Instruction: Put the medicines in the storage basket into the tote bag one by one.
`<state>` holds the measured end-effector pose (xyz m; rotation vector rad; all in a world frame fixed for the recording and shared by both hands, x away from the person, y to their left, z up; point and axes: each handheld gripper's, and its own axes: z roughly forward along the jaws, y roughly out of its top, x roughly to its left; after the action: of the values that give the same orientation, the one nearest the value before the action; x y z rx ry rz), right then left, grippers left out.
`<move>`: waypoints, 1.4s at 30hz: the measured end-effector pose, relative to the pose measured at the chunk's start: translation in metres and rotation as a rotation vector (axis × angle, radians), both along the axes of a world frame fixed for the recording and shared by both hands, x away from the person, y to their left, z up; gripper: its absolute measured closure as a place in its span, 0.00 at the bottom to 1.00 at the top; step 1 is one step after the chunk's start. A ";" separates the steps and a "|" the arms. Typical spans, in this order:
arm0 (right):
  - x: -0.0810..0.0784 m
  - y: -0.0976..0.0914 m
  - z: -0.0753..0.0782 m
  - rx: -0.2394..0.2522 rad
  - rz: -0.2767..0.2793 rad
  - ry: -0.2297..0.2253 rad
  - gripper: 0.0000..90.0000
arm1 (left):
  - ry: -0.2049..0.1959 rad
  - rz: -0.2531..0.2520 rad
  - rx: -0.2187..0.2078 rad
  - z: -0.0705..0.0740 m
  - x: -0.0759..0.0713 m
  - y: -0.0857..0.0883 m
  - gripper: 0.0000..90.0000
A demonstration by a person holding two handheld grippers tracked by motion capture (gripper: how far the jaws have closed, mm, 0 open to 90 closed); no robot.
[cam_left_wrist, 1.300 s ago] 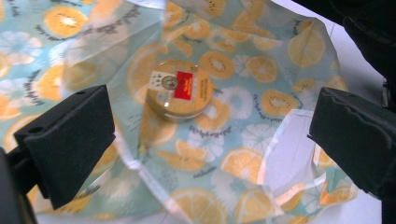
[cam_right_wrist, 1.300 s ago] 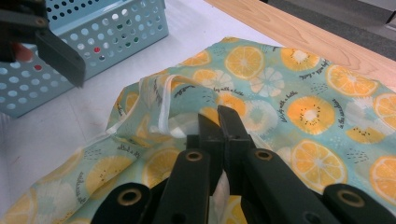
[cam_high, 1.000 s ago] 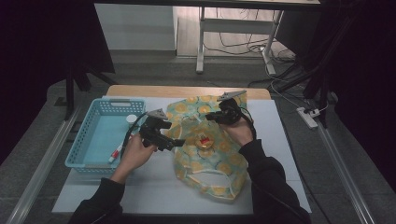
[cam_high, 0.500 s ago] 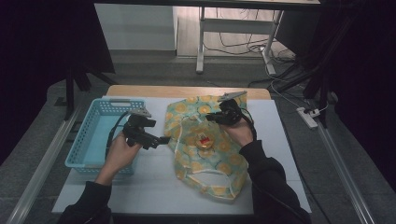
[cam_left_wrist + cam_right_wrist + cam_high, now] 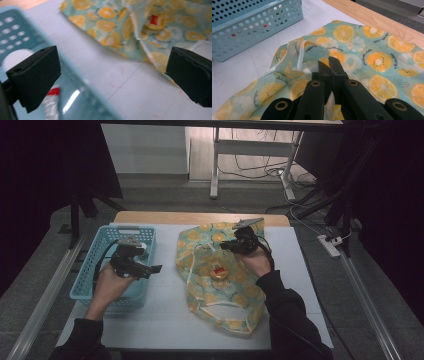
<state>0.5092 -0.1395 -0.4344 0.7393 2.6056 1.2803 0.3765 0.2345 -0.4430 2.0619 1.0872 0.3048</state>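
We hold our right gripper (image 5: 235,244) squeezed tight on the edge of the fruit-print bag (image 5: 215,285), which lies flat in the middle of the white table (image 5: 165,320). A small round tin (image 5: 219,271) sits on the bag. Our left gripper (image 5: 150,269) hangs wide open over the blue basket (image 5: 95,265), holding nothing.

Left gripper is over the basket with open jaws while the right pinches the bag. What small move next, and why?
Probably lower the left gripper into the basket onto the tube below its open jaws. The right gripper is shut on the bag edge, seemingly holding it open; one item already lies in it.
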 end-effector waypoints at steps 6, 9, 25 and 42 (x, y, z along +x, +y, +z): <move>0.000 0.001 -0.001 -0.004 0.001 -0.002 1.00 | 0.023 0.058 0.024 -0.011 0.000 0.023 0.00; 0.000 0.001 -0.001 -0.006 0.001 -0.002 1.00 | 0.030 0.089 0.042 -0.017 0.001 0.032 0.00; 0.000 0.004 -0.005 -0.016 0.007 0.001 1.00 | 0.183 0.149 0.148 -0.048 0.016 0.055 0.00; 0.000 0.002 -0.004 -0.013 0.007 -0.002 1.00 | 0.379 0.132 0.309 -0.073 0.032 0.048 0.09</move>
<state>0.5088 -0.1370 -0.4387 0.7272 2.6150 1.2639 0.4085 0.2828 -0.5163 2.3896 1.4839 0.1555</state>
